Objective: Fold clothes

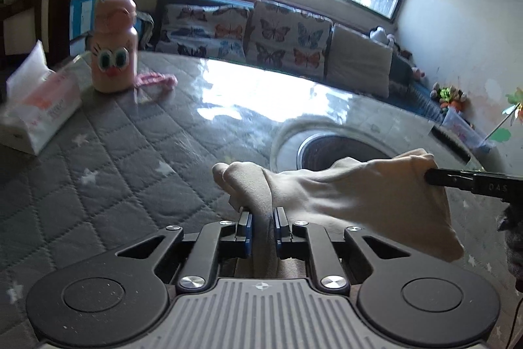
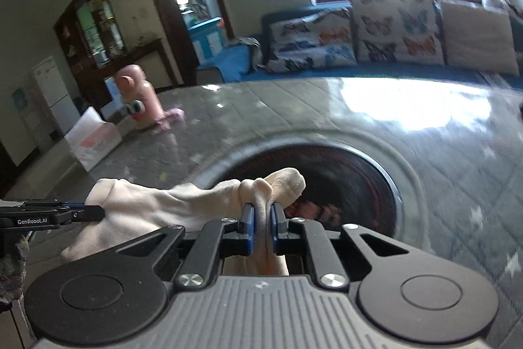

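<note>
The cream cloth (image 1: 343, 195) hangs stretched between both tools above the tabletop (image 1: 130, 136): the left hand-held gripper (image 1: 261, 226) and right hand-held gripper (image 2: 261, 228) each pinch a bunched corner. It looks light, soft and floppy, best held by its corners.

Soft matt cream cloth garment (image 1: 353, 188); glossy film over quilted grey tablecloth (image 1: 137, 133).

One cream garment (image 1: 353, 188). Two tools: left (image 1: 261, 219), right (image 2: 261, 219). One pink bottle (image 1: 114, 54) with cartoon eyes. One tissue pack (image 1: 36, 107). Two butterfly cushions (image 1: 202, 31), one plain cushion (image 1: 359, 61). One round dark opening (image 2: 343, 179) in worktop (image 1: 130, 133).
</note>
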`<action>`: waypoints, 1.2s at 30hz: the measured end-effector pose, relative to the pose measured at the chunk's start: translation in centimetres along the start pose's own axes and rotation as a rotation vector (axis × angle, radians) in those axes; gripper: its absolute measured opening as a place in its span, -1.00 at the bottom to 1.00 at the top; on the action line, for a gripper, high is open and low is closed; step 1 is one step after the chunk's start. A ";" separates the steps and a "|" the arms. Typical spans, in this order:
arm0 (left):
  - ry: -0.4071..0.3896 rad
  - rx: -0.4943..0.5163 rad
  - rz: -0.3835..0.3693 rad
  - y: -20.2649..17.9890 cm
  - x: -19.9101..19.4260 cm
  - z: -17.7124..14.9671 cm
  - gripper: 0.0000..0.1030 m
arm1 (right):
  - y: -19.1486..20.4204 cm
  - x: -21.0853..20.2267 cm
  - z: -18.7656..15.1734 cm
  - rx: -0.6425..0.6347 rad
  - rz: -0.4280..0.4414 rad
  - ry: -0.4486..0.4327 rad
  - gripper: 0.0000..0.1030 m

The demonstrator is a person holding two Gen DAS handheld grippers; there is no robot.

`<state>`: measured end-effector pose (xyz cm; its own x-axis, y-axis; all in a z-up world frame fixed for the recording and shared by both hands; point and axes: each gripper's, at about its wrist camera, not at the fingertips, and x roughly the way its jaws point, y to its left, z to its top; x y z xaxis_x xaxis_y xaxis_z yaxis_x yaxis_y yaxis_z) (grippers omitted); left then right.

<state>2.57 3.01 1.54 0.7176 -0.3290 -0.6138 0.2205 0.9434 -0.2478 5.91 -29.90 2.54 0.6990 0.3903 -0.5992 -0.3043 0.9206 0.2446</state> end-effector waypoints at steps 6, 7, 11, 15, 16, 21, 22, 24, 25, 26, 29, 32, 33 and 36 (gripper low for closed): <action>-0.063 -0.039 0.043 2.9 -3.9 0.3 -0.73 | 3.7 1.0 1.9 -0.081 0.044 -0.011 -0.83; -0.070 -0.047 0.054 3.5 -4.5 0.4 -0.73 | 4.2 1.2 2.1 -0.089 0.050 -0.010 -0.83; -0.094 -0.080 0.113 6.3 -6.6 0.6 -0.73 | 7.0 2.9 3.2 -0.133 0.095 -0.007 -0.83; -0.108 -0.114 0.167 8.8 -8.4 0.7 -0.73 | 10.0 4.9 4.0 -0.173 0.149 0.000 -0.84; -0.109 -0.120 0.177 9.4 -8.7 0.7 -0.73 | 10.7 5.4 4.1 -0.182 0.163 0.003 -0.84; -0.073 -0.150 0.226 11.9 -8.8 0.1 -0.71 | 13.1 8.5 4.6 -0.205 0.196 0.029 -0.84; -0.060 -0.155 0.237 12.4 -8.6 -0.2 -0.70 | 13.3 9.2 4.5 -0.201 0.193 0.040 -0.83; -0.040 -0.161 0.267 13.1 -8.1 -0.7 -0.69 | 13.1 10.7 4.0 -0.192 0.172 0.066 -0.75; -0.035 -0.159 0.278 13.4 -8.0 -0.9 -0.65 | 13.0 11.4 3.8 -0.186 0.150 0.076 -0.70; -0.034 -0.160 0.284 13.6 -7.9 -1.0 -0.62 | 13.0 12.1 3.6 -0.188 0.127 0.088 -0.68; -0.039 -0.156 0.283 13.6 -7.7 -0.9 -0.54 | 12.6 12.4 3.3 -0.194 0.113 0.099 -0.68; -0.038 -0.142 0.263 12.9 -6.9 -0.4 -0.53 | 12.8 12.4 3.3 -0.218 0.117 0.104 -0.68; -0.034 -0.136 0.254 12.7 -6.4 -0.2 -0.52 | 13.0 12.6 3.3 -0.221 0.122 0.107 -0.68; -0.019 -0.117 0.227 12.0 -4.6 0.4 -0.46 | 13.7 13.5 3.4 -0.224 0.142 0.128 -0.67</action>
<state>2.15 15.86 1.69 0.7525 -0.1071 -0.6498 -0.0251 0.9813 -0.1909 13.42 -12.02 0.38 0.5563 0.4976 -0.6655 -0.5389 0.8257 0.1668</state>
